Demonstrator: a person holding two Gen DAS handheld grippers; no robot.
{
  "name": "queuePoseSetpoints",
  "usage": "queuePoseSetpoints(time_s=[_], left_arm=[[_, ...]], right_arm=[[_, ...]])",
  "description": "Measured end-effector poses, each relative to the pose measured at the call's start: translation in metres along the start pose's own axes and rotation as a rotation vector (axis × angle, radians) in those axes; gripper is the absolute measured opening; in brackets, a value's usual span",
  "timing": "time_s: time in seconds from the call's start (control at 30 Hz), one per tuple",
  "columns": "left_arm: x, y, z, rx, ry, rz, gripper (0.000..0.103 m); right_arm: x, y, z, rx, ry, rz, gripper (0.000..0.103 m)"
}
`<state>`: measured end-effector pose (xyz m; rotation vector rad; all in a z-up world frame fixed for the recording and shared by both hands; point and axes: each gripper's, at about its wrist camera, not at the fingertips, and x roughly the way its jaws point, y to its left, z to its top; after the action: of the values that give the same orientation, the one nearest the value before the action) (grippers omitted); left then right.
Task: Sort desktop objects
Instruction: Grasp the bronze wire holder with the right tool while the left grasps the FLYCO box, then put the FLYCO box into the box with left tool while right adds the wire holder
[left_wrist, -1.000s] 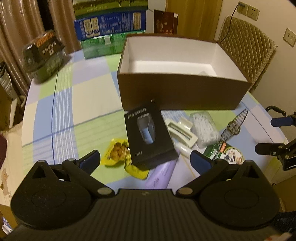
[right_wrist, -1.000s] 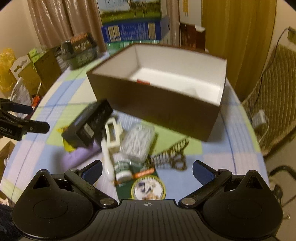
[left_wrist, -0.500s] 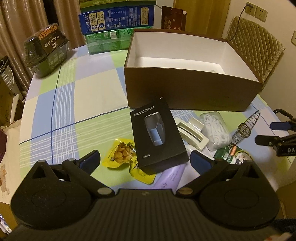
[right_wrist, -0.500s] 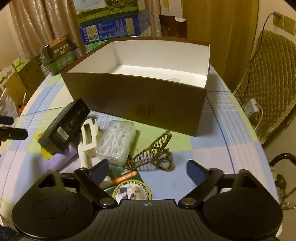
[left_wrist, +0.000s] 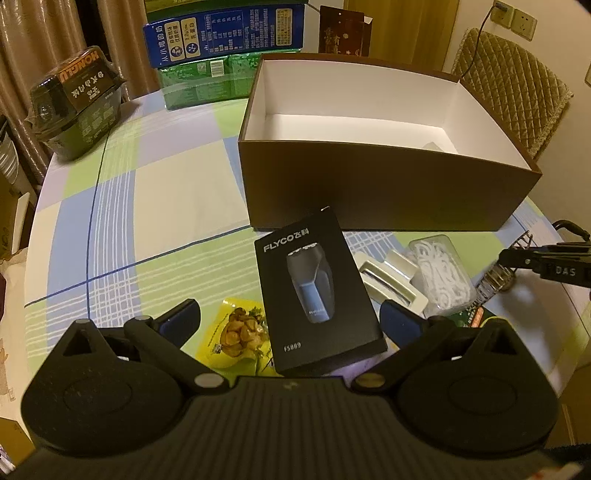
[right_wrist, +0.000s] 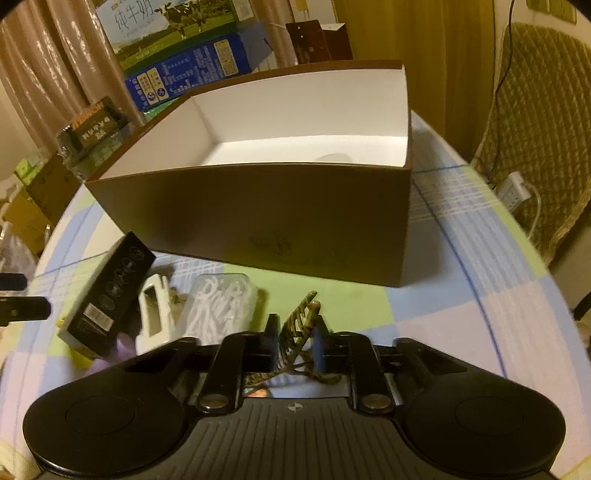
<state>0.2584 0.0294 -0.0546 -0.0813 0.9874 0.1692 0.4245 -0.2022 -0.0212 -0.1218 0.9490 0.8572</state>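
Note:
My right gripper (right_wrist: 295, 339) is down at the brown striped hair clip (right_wrist: 300, 321). Its jaws are closing, and the pads press the clip from both sides. My left gripper (left_wrist: 290, 314) stands open low over the black shaver box (left_wrist: 317, 291), touching nothing. The open brown box (left_wrist: 369, 192) with a white inside sits just behind. On the cloth beside the shaver box lie a yellow snack packet (left_wrist: 236, 332), a white plastic holder (left_wrist: 388, 284) and a clear case of floss picks (left_wrist: 443, 277). In the left wrist view, the right gripper (left_wrist: 513, 258) reaches in from the right edge.
Stacked cartons (left_wrist: 221, 33) and a dark wrapped snack box (left_wrist: 77, 103) stand at the back of the round table. A quilted chair (left_wrist: 513, 92) is behind the brown box. A green round packet (left_wrist: 472, 317) lies near the floss case. The table edge runs close on the right.
My right gripper came down over the hair clip and went from wide open to nearly shut around it. My left gripper moved slightly lower toward the shaver box, still open.

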Motion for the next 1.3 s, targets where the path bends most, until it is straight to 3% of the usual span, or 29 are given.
queuePoseSetpoints(time_s=[0.23,0.43,0.73,0.8,0.87,0.9,1.3], left_arm=[[0.016,0.004,0.006,-0.021,0.033,-0.044,0.102],[0.041,0.017,0.017,-0.112,0.079,-0.116,0.102],[0.076,0.015,0.027,-0.091,0.138,-0.132,0.102],[0.083,0.012,0.027,-0.076,0.148,-0.137,0.100],[0.089,0.008,0.026,-0.056,0.161,-0.134,0.087],[0.091,0.007,0.026,-0.048,0.163,-0.138,0.086],[0.069,-0.002,0.023,0.052,0.068,-0.096,0.077]], right_arm=[[-0.020,-0.001,0.005,-0.017,-0.031,-0.054,0.004],[-0.029,-0.016,0.006,0.009,-0.037,-0.107,0.004],[-0.034,-0.032,0.006,0.066,-0.041,-0.159,0.004],[-0.036,-0.035,0.007,0.077,-0.043,-0.164,0.004],[-0.036,-0.036,0.006,0.084,-0.044,-0.168,0.004],[-0.037,-0.036,0.006,0.086,-0.044,-0.170,0.004],[-0.046,-0.033,0.005,0.085,-0.060,-0.178,0.004]])
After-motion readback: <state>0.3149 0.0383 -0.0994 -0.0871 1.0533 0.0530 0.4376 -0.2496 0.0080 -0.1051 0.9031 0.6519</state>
